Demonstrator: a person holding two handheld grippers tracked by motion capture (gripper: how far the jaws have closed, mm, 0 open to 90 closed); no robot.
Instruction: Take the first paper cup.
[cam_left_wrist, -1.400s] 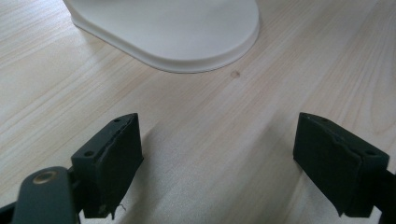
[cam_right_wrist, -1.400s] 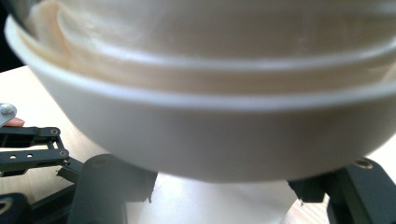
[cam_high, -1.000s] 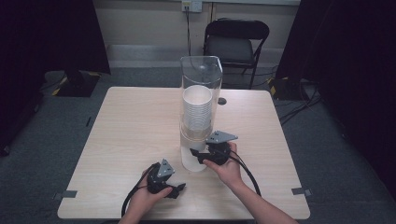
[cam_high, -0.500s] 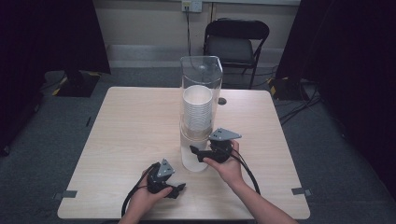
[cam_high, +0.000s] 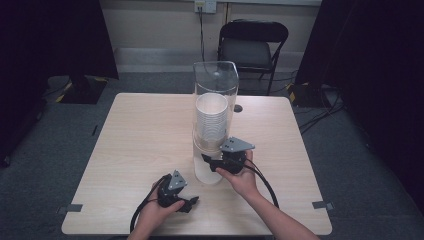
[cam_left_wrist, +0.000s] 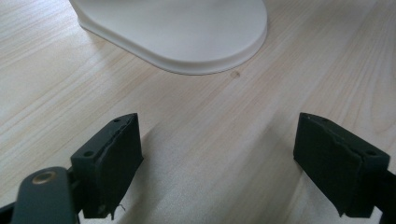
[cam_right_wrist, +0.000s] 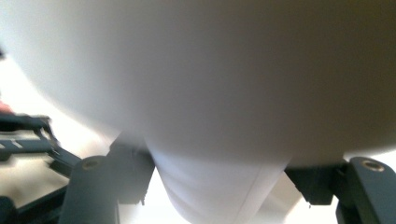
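White cup stack (cam_high: 211, 117) stood in clear dispenser (cam_high: 215, 80) mid-bench (cam_high: 140, 130), right gripper (cam_high: 207, 161) at its foot | left gripper (cam_left_wrist: 219, 163) jaws open over bare wood near the base (cam_left_wrist: 187, 32) | right gripper (cam_right_wrist: 219, 182) jaws, just closing, pinched a cup (cam_right_wrist: 210, 191).

A white cup (cam_right_wrist: 210, 191) stands between the right gripper's (cam_right_wrist: 219, 182) two black fingers (cam_right_wrist: 130, 172), at six o'clock. The fingers, just closing, flank it. The dispenser's pale underside (cam_right_wrist: 196, 70) looms at twelve o'clock.
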